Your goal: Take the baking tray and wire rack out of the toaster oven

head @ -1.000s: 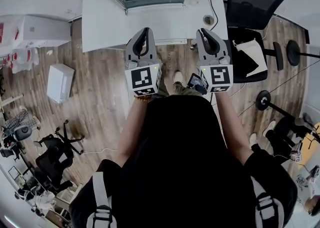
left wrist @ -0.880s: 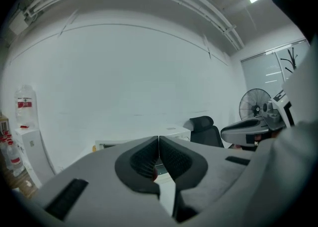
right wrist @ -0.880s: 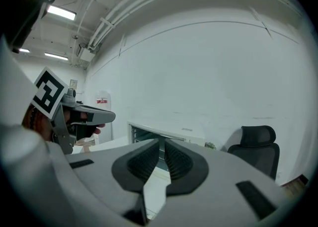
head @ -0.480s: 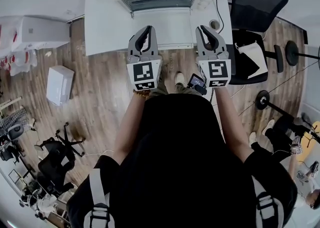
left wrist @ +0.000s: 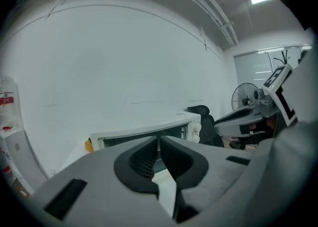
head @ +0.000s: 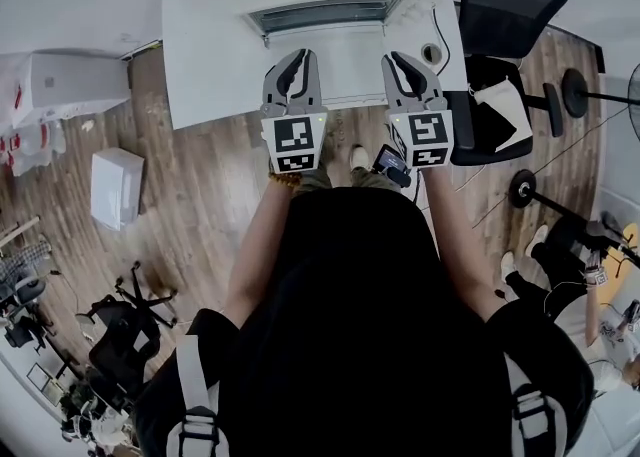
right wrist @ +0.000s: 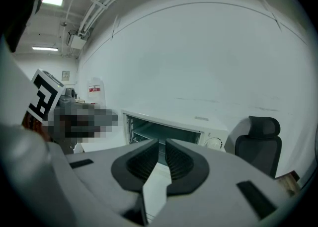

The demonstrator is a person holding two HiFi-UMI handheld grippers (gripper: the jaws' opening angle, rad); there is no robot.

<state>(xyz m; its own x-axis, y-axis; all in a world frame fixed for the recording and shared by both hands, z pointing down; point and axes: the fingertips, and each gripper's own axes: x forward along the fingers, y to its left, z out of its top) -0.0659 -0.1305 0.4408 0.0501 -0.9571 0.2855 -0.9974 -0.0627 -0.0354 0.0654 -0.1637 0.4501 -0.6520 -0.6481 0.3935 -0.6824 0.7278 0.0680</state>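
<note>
Oven beyond left tool, apart

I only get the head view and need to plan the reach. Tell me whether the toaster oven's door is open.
Observer: It is open. The right gripper view looks straight into the toaster oven from the front.
Operator: Report the jaws of both grippers.
Observer: The left gripper and the right gripper are both shut, with nothing between the jaws of either.
</note>
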